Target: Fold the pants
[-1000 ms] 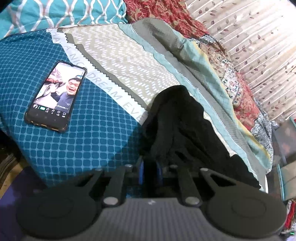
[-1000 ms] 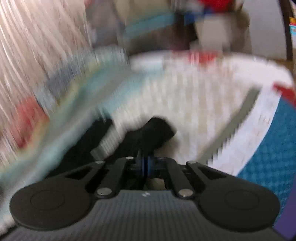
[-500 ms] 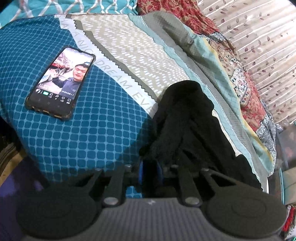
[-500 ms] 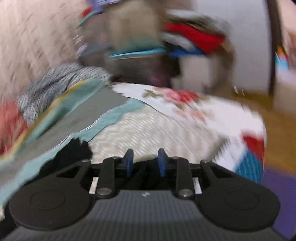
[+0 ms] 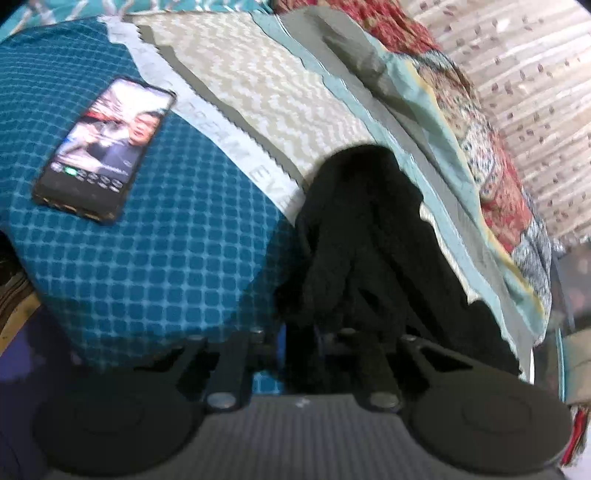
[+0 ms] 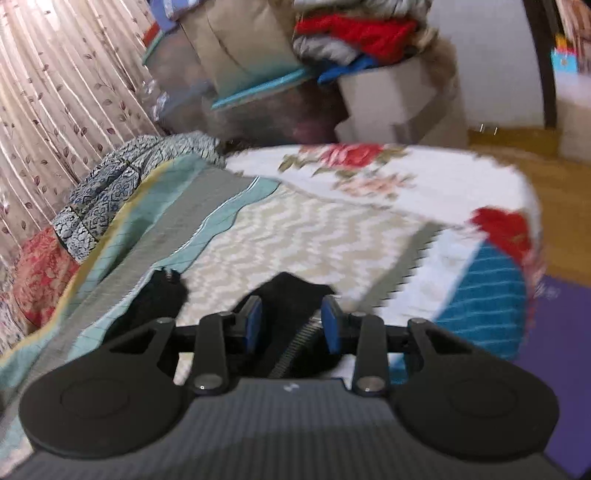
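Observation:
Black pants [image 5: 362, 236] lie bunched on the patterned bedspread [image 5: 155, 258], running from mid-bed toward the near right. My left gripper [image 5: 301, 343] is shut on the near end of the pants; black cloth hides its fingertips. In the right wrist view my right gripper [image 6: 291, 325] is open, its blue pads [image 6: 255, 325] apart just above a fold of the pants [image 6: 291, 291]. Another part of the black cloth [image 6: 159, 295] lies to the left.
A phone [image 5: 107, 147] with a lit screen lies on the teal part of the bedspread, left of the pants. Bunched quilts [image 6: 110, 192] and a curtain [image 6: 55, 92] run along the far bed side. Boxes and piled clothes [image 6: 354, 33] stand beyond the bed.
My right gripper has let go of the pants and opened, swinging to face the foot of the bed. My left gripper still holds the cloth and has shifted slightly.

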`<act>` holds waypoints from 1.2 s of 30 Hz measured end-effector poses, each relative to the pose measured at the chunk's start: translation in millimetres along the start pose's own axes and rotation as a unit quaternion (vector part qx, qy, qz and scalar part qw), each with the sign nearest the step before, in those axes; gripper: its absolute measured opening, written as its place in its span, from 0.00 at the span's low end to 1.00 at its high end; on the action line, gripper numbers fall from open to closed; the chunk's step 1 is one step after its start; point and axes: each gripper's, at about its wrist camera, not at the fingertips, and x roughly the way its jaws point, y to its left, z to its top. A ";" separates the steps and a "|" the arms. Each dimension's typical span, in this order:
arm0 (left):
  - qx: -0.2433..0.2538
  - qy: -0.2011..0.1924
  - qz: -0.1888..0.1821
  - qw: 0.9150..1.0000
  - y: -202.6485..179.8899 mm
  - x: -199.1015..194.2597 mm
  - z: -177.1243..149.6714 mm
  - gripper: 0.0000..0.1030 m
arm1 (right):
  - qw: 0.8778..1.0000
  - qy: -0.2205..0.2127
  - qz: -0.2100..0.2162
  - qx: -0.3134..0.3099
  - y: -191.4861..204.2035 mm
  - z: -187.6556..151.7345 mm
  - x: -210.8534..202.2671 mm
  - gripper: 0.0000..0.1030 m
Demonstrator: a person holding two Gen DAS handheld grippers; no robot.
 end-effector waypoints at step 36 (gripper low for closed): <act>-0.091 -0.008 -0.039 0.995 11.4 -27.3 50.6 0.11 | 0.991 0.003 0.110 -0.077 1.3 83.7 -27.8 0.15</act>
